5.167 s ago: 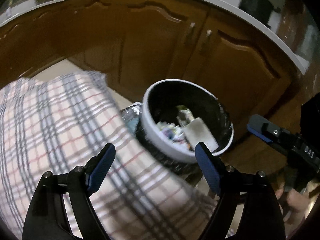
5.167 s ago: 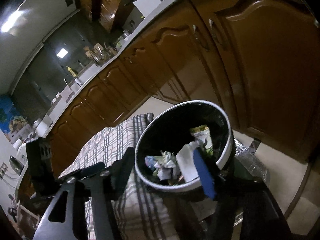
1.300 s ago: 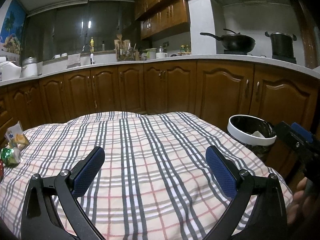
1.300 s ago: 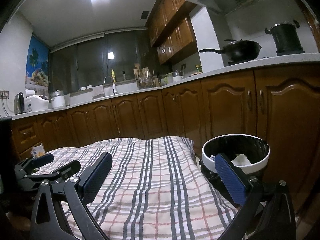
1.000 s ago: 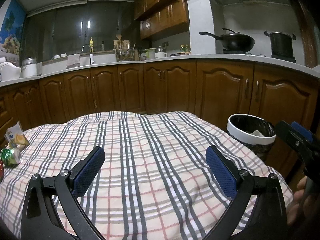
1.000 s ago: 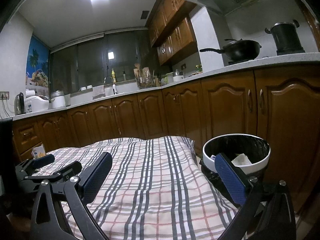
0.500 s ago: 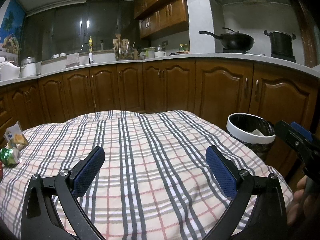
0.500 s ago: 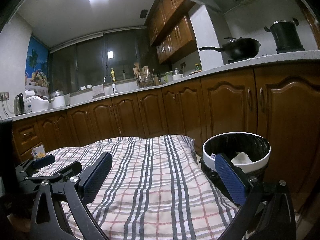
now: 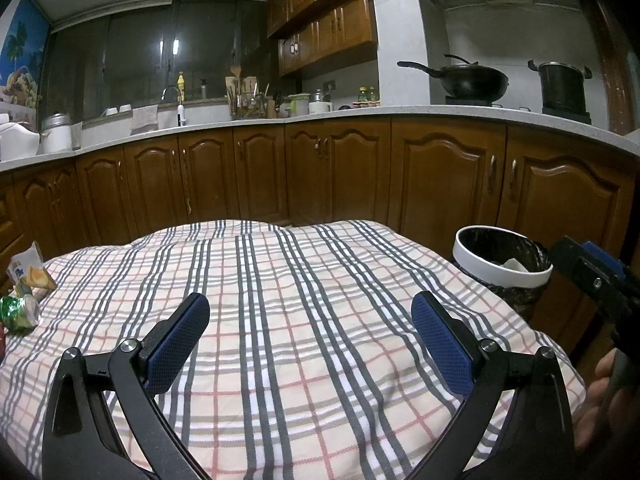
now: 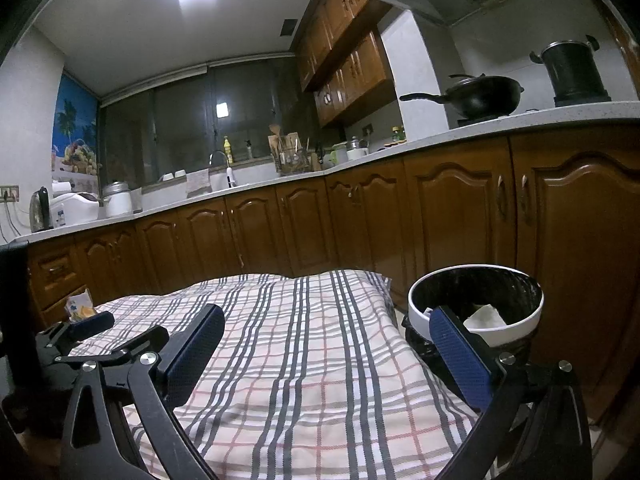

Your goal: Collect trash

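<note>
Left gripper: jaws spread wide, nothing between the blue pads; it hovers low over the plaid cloth.
Right gripper: jaws likewise wide apart and empty; its right pad overlaps the near rim of the bin in the right wrist view.
Change since 5.2 s ago: both cameras then looked steeply down into the bin from close by; both now sit level and back from it, facing the cabinets across the cloth. Over the last second the views barely shift.
Hand: fingers show at the lower right edge of the left wrist view, wrapped on the other gripper's handle.
Trash on cloth: at the cloth's left edge lie a crumpled green wrapper and, just behind it, a snack packet in white, blue and orange; its print is too small to read.
Bin: round, white rim, black liner, standing off the right side of the cloth, against the cabinet doors; a white paper scrap shows inside.
Cabinets: dark wood doors under a pale countertop.
Countertop far: a wok and a pot sit on the right.
</note>
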The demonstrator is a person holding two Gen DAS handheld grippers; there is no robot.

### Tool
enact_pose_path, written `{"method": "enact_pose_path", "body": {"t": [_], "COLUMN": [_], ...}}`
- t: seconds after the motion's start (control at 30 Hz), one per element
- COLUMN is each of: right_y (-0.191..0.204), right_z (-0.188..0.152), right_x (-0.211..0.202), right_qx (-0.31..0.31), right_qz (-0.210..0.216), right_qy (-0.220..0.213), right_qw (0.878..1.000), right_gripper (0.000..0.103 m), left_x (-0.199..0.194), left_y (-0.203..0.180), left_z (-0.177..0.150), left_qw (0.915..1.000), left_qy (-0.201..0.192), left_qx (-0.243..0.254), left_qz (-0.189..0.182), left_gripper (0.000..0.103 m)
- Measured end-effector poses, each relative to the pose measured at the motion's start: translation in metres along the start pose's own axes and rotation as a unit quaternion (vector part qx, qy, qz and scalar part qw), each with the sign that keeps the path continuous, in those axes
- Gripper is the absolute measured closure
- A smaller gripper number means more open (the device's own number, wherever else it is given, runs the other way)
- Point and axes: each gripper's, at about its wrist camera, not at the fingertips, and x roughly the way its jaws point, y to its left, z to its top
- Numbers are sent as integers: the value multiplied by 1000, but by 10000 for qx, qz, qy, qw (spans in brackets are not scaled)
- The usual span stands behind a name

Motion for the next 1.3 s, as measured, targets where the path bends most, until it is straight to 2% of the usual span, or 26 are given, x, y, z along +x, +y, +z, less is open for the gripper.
{"method": "enact_pose_path", "body": {"t": [1.3], "right_y": [4], "right_z": [0], "right_x": [0], "right_qx": [11], "right_qz": [-3], "right_qy": [26], "right_qw": [10000], "right_gripper": [0], "left_x": [5], "left_y": [-3], "left_z": [-4], "left_qw": [10000], "left_qy": [35], "left_qx": [-3], "left_qz": [-22], "left_gripper": [0]}}
